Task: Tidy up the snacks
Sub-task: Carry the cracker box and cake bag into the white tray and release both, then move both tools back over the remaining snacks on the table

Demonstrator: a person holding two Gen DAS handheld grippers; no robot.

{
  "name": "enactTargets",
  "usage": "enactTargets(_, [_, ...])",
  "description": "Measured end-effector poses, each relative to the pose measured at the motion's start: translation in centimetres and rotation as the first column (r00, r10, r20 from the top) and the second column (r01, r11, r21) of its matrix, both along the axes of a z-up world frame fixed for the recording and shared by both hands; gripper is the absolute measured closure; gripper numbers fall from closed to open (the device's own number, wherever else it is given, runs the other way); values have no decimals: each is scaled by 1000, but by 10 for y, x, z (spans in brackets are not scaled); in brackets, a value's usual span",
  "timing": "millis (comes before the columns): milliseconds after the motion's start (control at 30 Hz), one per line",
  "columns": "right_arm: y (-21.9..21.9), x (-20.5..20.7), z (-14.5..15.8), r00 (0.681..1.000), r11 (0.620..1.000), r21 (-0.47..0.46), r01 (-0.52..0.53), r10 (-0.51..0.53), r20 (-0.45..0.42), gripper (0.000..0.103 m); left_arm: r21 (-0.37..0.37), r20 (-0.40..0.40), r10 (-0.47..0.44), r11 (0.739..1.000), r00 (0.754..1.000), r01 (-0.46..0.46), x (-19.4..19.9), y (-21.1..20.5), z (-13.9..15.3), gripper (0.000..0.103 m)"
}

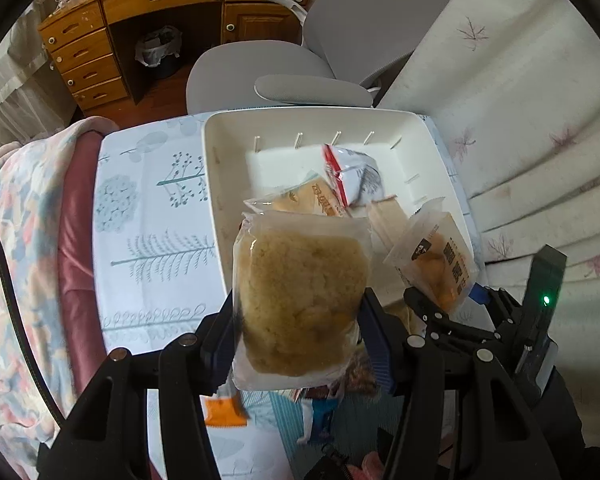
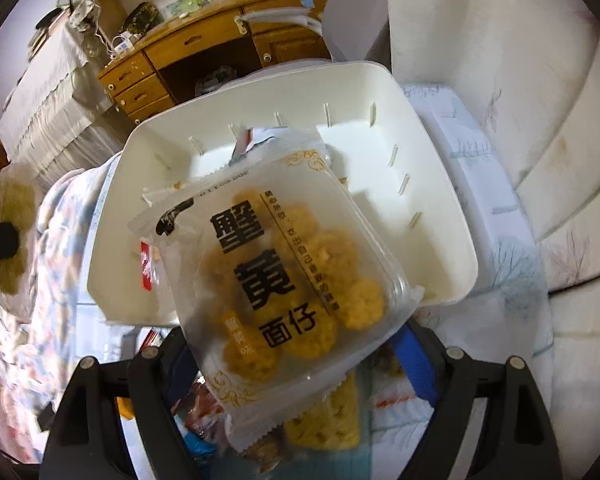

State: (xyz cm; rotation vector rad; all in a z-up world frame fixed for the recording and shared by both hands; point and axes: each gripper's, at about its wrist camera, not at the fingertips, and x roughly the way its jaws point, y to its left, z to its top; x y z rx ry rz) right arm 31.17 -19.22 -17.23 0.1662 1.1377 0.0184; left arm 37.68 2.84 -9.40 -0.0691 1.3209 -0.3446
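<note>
My left gripper [image 1: 296,320] is shut on a clear pack of pale crumbly rice cake [image 1: 300,292], held above the near edge of a white bin [image 1: 216,184]. My right gripper [image 2: 296,344] is shut on a clear pack of yellow crab-roe noodle bites [image 2: 284,280] with black characters, held over the bin's [image 2: 452,240] near rim. That pack also shows in the left wrist view [image 1: 440,264], with the right gripper [image 1: 444,312] below it. Inside the bin lie a red-and-white packet [image 1: 352,172] and an orange-printed pack [image 1: 300,200].
The bin stands on a table with a tree-print cloth [image 1: 152,220]. Loose snacks lie below the grippers: an orange packet [image 1: 224,412], a blue one [image 1: 320,416], a yellow cracker pack [image 2: 328,420]. A grey chair [image 1: 300,68], wooden desk [image 1: 140,12] and floral bedding [image 1: 520,120] surround it.
</note>
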Motion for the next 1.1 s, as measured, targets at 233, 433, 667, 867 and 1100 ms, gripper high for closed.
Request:
enactTargets(233, [-2, 9, -12, 998, 998, -36, -45, 47, 38, 16, 4, -28, 30, 1000, 999, -30, 11, -10, -32, 48])
enactTargets(433, [-4, 10, -8, 995, 998, -13, -54, 55, 87, 15, 4, -65, 53, 999, 997, -52, 10, -13, -50, 32])
enactTargets(667, [-5, 7, -4, 995, 999, -8, -41, 42, 88, 15, -15, -66, 89, 996, 994, -90, 5, -9, -47, 23])
enactTargets(867, [-12, -3, 7, 994, 1000, 12, -13, 12, 107, 15, -21, -39, 89, 996, 995, -90, -10, -7, -34, 23])
enactTargets(1100, [-14, -24, 25, 991, 999, 43, 19, -25, 133, 15, -6, 10, 107, 994, 994, -107, -40, 0, -9, 23])
